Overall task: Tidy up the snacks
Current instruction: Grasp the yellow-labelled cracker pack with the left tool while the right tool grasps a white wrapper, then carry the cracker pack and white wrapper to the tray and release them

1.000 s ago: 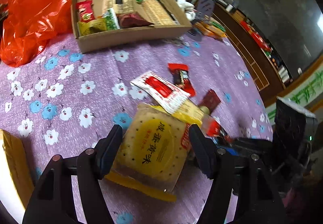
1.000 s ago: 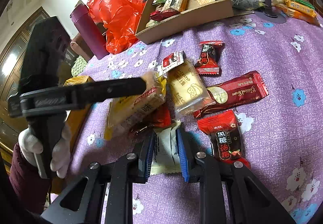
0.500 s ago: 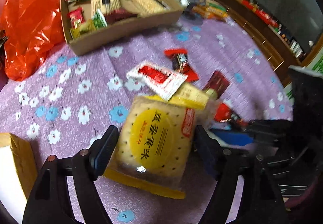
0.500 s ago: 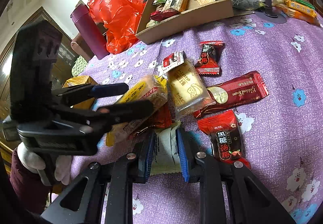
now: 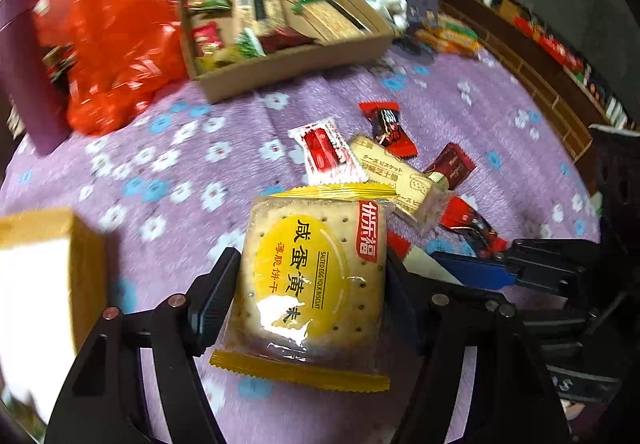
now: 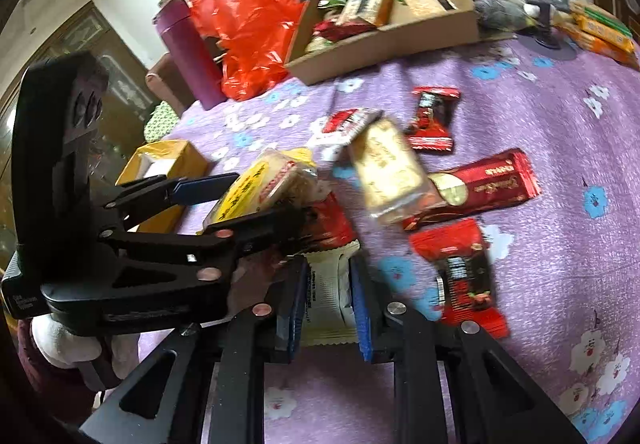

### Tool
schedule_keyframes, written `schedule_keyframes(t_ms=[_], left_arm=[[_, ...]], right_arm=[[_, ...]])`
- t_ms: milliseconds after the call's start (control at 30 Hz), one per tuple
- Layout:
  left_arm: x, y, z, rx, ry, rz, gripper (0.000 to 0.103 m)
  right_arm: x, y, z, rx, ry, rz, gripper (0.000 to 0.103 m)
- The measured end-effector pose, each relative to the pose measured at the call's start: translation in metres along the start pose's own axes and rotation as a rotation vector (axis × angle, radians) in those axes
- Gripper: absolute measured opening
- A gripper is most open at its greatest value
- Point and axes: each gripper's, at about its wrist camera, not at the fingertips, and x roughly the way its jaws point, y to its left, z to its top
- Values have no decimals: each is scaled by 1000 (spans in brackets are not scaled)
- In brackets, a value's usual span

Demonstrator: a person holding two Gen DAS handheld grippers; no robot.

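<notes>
L to R: the left gripper (image 5: pixel 308 276) is pinching a square yellow-labelled salted egg yolk biscuit pack in clear film (image 5: pixel 316 276) by its two side edges, and the pack looks lifted off the purple flower-print bench (image 5: pixel 180 147), w/ the brown cardboard tray of sorted snacks (image 5: pixel 296 63) well beyond it. Judging by looks, the pack is light, crinkly and a bit slick — the biscuits inside are brittle, so a grip across the flat sides w/ modest squeeze suits it, not the sealed fin ends. Next over, the right gripper (image 6: pixel 328 296) is closed on a small white soft sachet w/ zigzag edges (image 6: pixel 328 296), held mid-body; it seems limp and near weightless, likely to droop or slip if held loosely. Further right lie loose wrapped sweets on the bench, incl. a long red foil bar (image 6: pixel 484 187) — stiff-ish, prob. best taken across its narrow width.
</notes>
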Motion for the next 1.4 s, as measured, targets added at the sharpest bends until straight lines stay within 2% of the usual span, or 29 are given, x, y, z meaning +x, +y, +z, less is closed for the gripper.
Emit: schedule_keyframes(t_ms=[133,333,433,533,633,833,1033,1200,1400], left_arm=[[-37,12,-17,-77,-72,-9,69],[-102,37,-60,-252,-204,-26,69],[-132,50,-86,-327,-273,-1,69],[-153,63,-106,-370,-311,52,69],[-169,79,-124,-409,-340,66,69],[-187,95,-150,-430,-376,119,69],[-193,112,-169,-472,-394,96,69],[-195,127,-182,-506,-397,106,69],[-198,146,-193,-549,-407,117,69]], right_arm=[[-6,8,0,-16,-28,32,22],[-10,10,1,-11,-73,79,22],[-12,15,-1,-20,-97,72,22],[-15,19,-5,-28,-112,73,22],[-16,24,-13,-26,-112,60,22],[-17,31,-37,2,-79,50,22],[-16,40,-52,31,-39,69,22],[-15,68,-53,-9,-19,82,22],[-15,123,-45,-107,-10,128,22]])
